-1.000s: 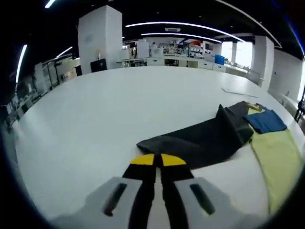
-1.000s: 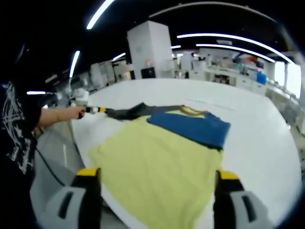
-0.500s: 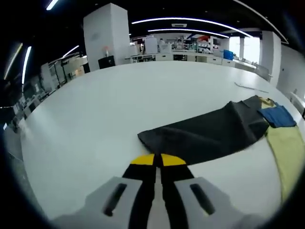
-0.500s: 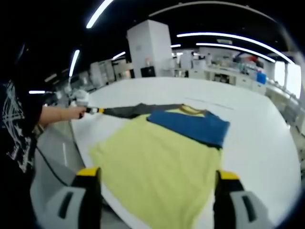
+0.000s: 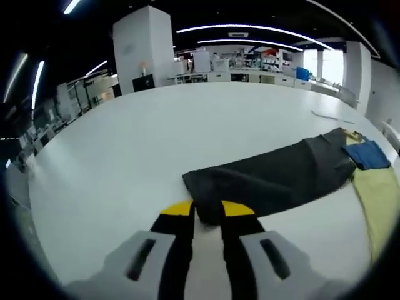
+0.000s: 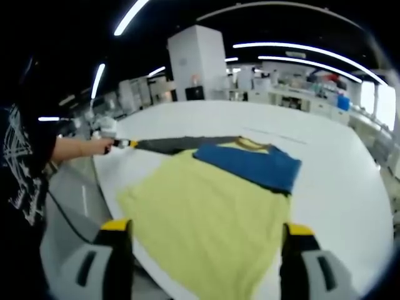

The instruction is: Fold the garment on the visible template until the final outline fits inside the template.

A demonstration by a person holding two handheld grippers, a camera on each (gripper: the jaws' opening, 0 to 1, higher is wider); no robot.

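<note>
Folding has barely begun, by my reading: the left claw (image 5: pixel 207 215) pinches the cuff of the dark sleeve (image 5: pixel 275 178), drawn out flat to the shirt's left, while the shirt (image 6: pixel 206 212) lies spread on the white counter (image 5: pixel 125 144). Bare counter lies beyond it. The right claw (image 6: pixel 203 240) hangs spread over the hem, near the counter's edge.

Left tongs (image 5: pixel 207 215): two black jaws with yellow tips, mounted on pale grey housings, each housing with a dark slanted slot.

Right tongs (image 6: pixel 203 236): black jaws capped in yellow, grey housings with dark slots.

Person (image 6: pixel 22 169): black short-sleeved shirt with white line print; dark cable hanging beside the body.
</note>
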